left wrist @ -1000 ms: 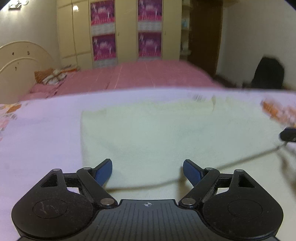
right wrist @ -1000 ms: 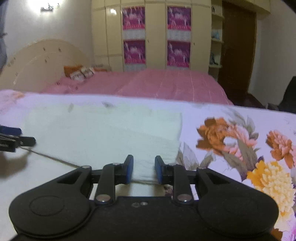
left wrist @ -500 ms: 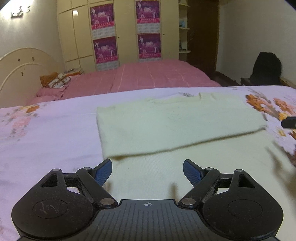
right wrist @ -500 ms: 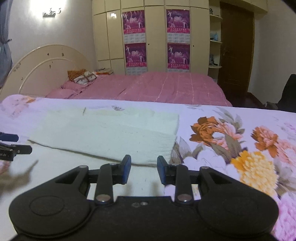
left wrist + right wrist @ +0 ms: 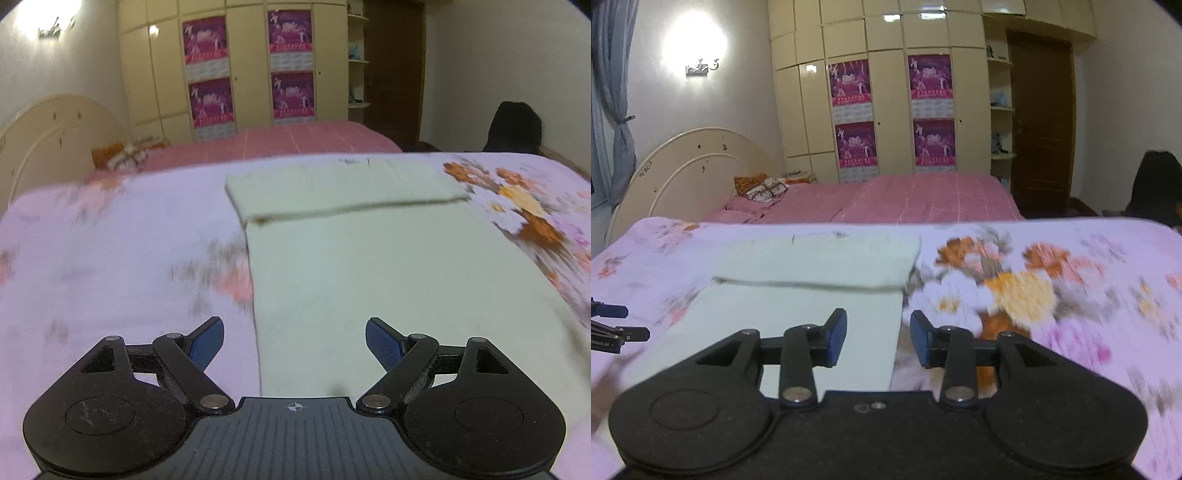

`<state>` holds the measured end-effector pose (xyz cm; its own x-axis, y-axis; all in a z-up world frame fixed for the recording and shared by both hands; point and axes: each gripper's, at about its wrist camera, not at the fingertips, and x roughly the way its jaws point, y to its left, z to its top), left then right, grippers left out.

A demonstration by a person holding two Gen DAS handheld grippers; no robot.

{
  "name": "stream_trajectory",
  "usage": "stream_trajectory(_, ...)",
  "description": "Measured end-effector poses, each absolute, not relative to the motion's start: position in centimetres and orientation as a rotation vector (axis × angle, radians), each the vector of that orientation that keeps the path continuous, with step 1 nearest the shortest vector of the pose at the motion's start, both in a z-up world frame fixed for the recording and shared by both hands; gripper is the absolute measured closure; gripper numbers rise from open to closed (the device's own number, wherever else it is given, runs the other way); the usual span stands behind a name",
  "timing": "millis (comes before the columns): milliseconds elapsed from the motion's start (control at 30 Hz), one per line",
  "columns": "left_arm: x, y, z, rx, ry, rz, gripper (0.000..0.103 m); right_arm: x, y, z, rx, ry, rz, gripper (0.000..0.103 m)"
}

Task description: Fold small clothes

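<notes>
A pale cream garment (image 5: 369, 266) lies flat on the flowered bedspread, its far end folded back over itself into a thick band (image 5: 340, 188). My left gripper (image 5: 294, 341) hovers open above the garment's near left edge, with nothing between its blue pads. In the right wrist view the same garment (image 5: 798, 310) stretches ahead, its fold (image 5: 820, 262) at the far end. My right gripper (image 5: 878, 338) hangs above the near right edge, jaws opening and holding nothing. The left gripper's fingertips (image 5: 613, 325) show at that view's left border.
The pink flowered bedspread (image 5: 110, 266) covers the bed on which the garment lies. Beyond it stands a second bed with a pink cover (image 5: 905, 199) and a cream headboard (image 5: 690, 166). A wardrobe with purple posters (image 5: 894, 110) lines the far wall. A dark chair (image 5: 513, 127) sits at the right.
Both grippers have pulled back toward the garment's near end and risen, leaving the folded band far ahead. The right gripper let go of the cloth and its jaws have widened.
</notes>
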<state>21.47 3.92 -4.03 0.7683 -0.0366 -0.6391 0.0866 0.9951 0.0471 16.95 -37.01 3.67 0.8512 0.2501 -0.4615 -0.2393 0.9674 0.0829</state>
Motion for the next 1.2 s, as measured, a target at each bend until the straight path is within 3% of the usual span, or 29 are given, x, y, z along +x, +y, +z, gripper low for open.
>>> stream_trajectory(267,14.3,8.2,-8.3,-0.203,0.818,-0.088,0.020,10.3,-37.6,-1.7,0.195,0.685,0.244,0.066)
stream_trajectory(300,13.8,8.7,-8.8,-0.249,0.835,-0.101,0.022,9.9,-37.7,-2.7,0.239,0.717,0.244,0.065)
stream_trajectory(333,13.3,9.5,-9.4,-0.332,0.860,-0.132,0.038,9.6,-37.8,-3.5,0.277,0.739,0.239,0.065)
stream_trajectory(400,12.7,10.6,-10.6,-0.428,0.897,-0.165,0.046,9.2,-38.0,-5.0,0.340,0.780,0.231,0.064)
stream_trajectory(733,14.8,12.0,-13.2,-0.673,0.882,-0.253,0.046,10.9,-40.4,-10.0,0.752,0.847,0.247,0.066)
stream_trajectory(800,15.5,11.9,-13.4,-0.703,0.879,-0.260,0.046,11.4,-40.6,-10.8,0.825,0.845,0.265,0.071)
stream_trajectory(967,15.4,12.0,-13.3,-0.698,0.882,-0.277,0.054,11.8,-40.3,-11.5,0.867,0.855,0.297,0.076)
stream_trajectory(1067,15.5,12.5,-13.6,-0.702,0.886,-0.273,0.066,11.5,-39.8,-11.5,0.842,0.863,0.317,0.084)
stream_trajectory(1100,15.5,12.6,-13.6,-0.694,0.890,-0.271,0.072,11.6,-39.7,-11.6,0.835,0.868,0.317,0.091)
stream_trajectory(1167,15.6,12.6,-13.6,-0.663,0.889,-0.256,0.101,11.6,-39.5,-11.5,0.807,0.875,0.316,0.097)
stream_trajectory(1200,15.2,13.0,-13.3,-0.697,0.836,-0.251,0.101,11.7,-39.2,-11.2,0.789,0.868,0.321,0.097)
